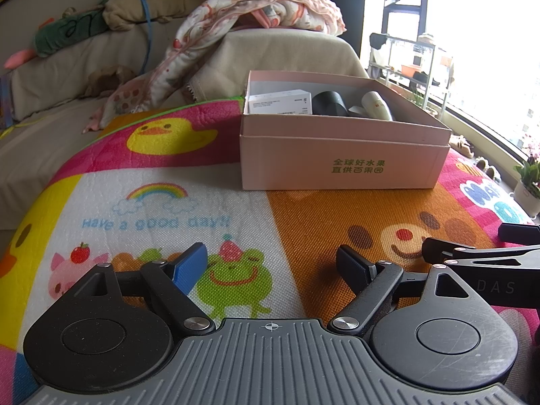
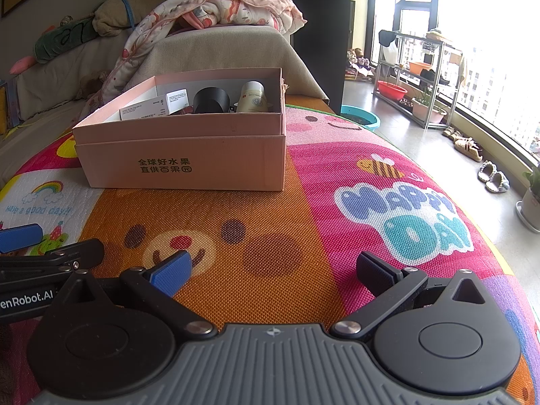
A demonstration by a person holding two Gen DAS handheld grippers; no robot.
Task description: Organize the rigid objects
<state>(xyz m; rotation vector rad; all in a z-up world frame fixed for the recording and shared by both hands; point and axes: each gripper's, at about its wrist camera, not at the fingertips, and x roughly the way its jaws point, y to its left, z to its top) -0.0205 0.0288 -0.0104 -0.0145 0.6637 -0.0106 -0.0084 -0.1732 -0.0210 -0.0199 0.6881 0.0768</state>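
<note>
A pink cardboard box (image 1: 341, 155) (image 2: 182, 155) with green Chinese print stands on a colourful cartoon mat (image 1: 303, 222) (image 2: 256, 236). Inside it lie a white carton (image 1: 278, 102) (image 2: 148, 109), a black cylinder (image 1: 329, 103) (image 2: 211, 100) and a cream bottle (image 1: 376, 104) (image 2: 252, 97). My left gripper (image 1: 271, 263) hovers open over the mat, well short of the box, with nothing between its fingers. My right gripper (image 2: 275, 271) is open too, empty, to the right of the left one. Part of each gripper shows at the edge of the other's view.
Behind the mat is a beige sofa (image 1: 67, 67) with a floral blanket (image 1: 243, 17), a pillow and a green plush toy (image 1: 67, 32). To the right are a tiled floor with slippers (image 2: 491, 177), a metal rack (image 2: 418, 77), basins and potted plants by a bright window.
</note>
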